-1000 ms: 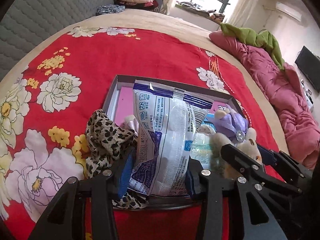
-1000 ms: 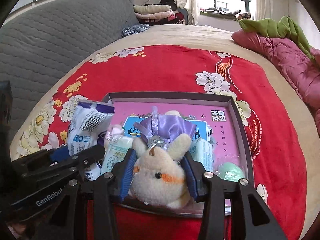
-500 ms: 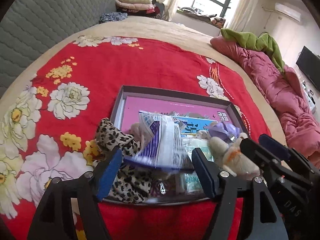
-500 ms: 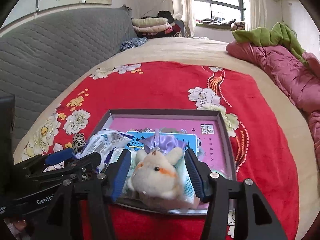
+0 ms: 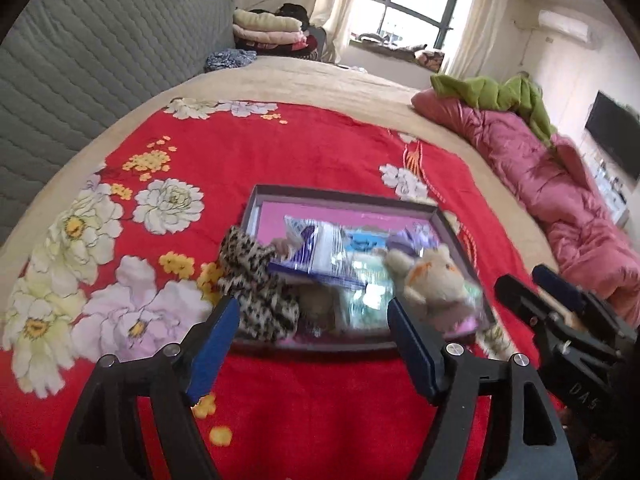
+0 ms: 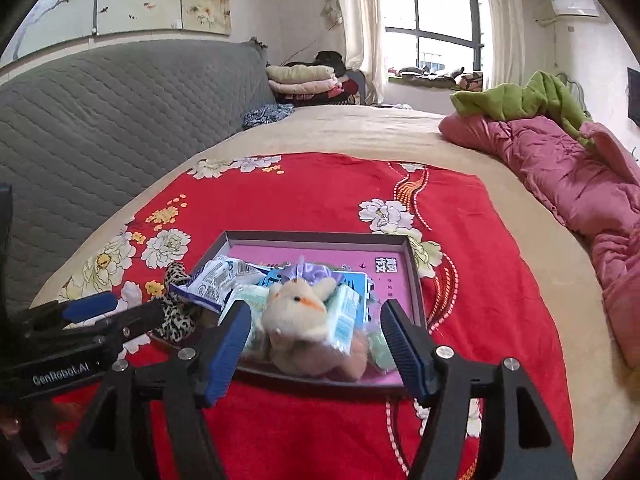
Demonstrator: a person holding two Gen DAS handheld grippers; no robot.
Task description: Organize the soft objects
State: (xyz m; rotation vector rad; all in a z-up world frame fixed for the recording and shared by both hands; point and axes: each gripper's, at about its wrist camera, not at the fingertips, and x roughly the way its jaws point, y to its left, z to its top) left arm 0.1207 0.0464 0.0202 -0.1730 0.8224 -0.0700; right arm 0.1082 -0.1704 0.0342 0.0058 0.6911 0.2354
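A: Status of each claw?

B: Left claw (image 5: 312, 344) and right claw (image 6: 316, 344) are opening, nothing between the jaws. The cream plush rabbit (image 6: 300, 312) rests on the pile at the near edge of the shallow grey-rimmed pink tray (image 6: 320, 236)

A: Risk?

B: Likely spill over the near rim: the pile is loose, the red floral blanket (image 6: 320, 192) yields

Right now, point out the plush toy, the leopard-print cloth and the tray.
plush toy (image 6: 298, 308), right wrist view, on its face.
leopard-print cloth (image 5: 256, 284), left wrist view, on its middle.
tray (image 6: 316, 235), right wrist view, on its far rim.
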